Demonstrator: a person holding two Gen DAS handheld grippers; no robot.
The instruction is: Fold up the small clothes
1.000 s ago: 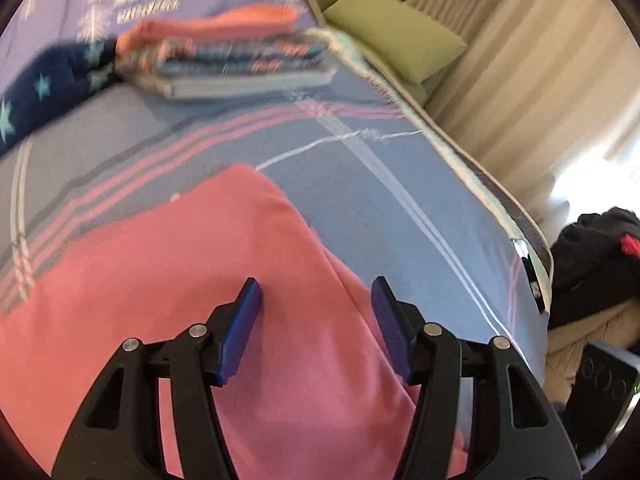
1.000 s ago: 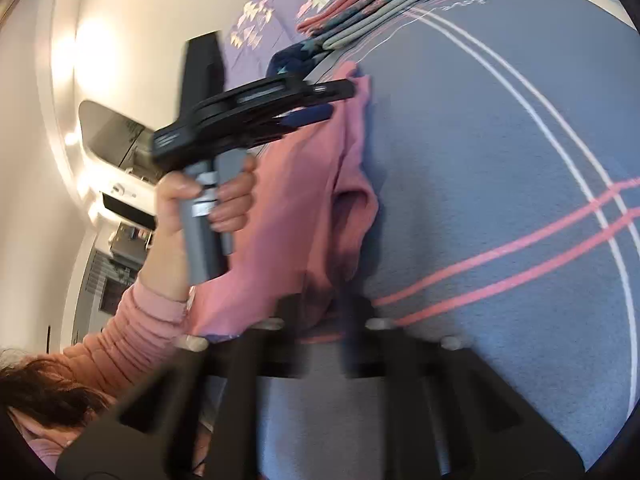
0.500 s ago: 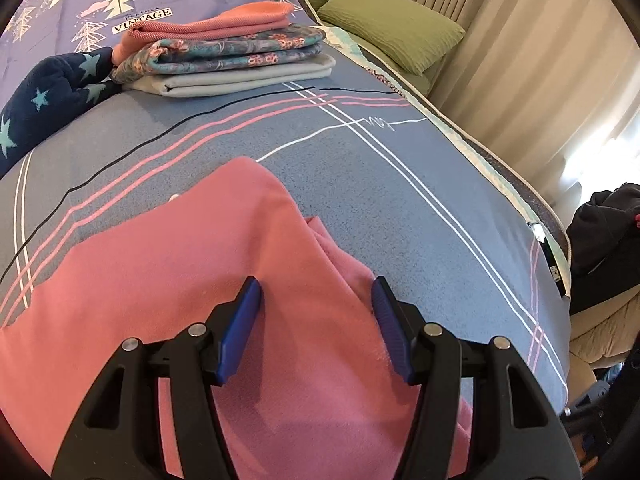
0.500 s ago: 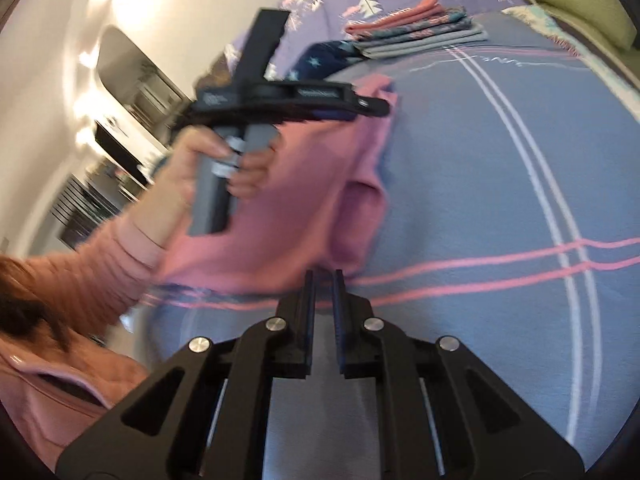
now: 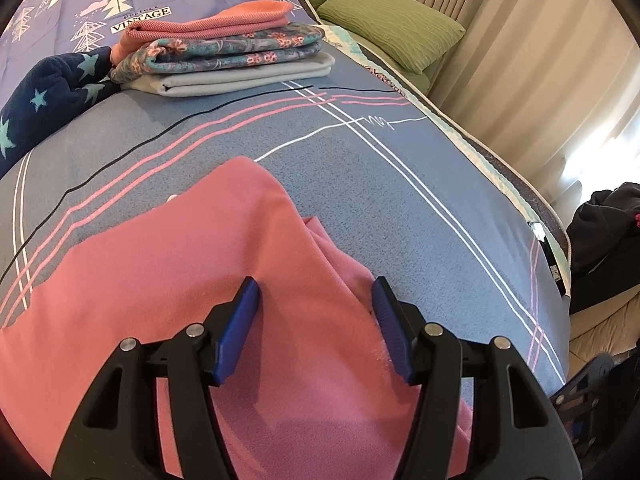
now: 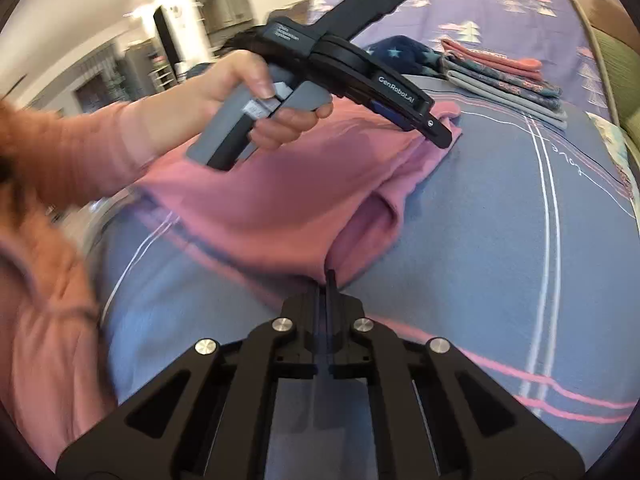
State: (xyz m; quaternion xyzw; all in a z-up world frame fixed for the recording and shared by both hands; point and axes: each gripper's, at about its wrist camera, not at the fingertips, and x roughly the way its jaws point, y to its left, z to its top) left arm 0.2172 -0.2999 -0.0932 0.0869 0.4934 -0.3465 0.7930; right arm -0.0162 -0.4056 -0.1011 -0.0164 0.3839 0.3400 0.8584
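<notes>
Right tongs now pulled back to the near edge of the pink fleece garment on the blue striped bed cover, fingers pressed together, whether pinching cloth unclear, left tongs spread wide above it, folded clothes stack beyond.

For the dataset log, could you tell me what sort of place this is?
Most likely a home bedroom: the work surface is a bed with a striped blue sheet, a green pillow beside curtains.
</notes>
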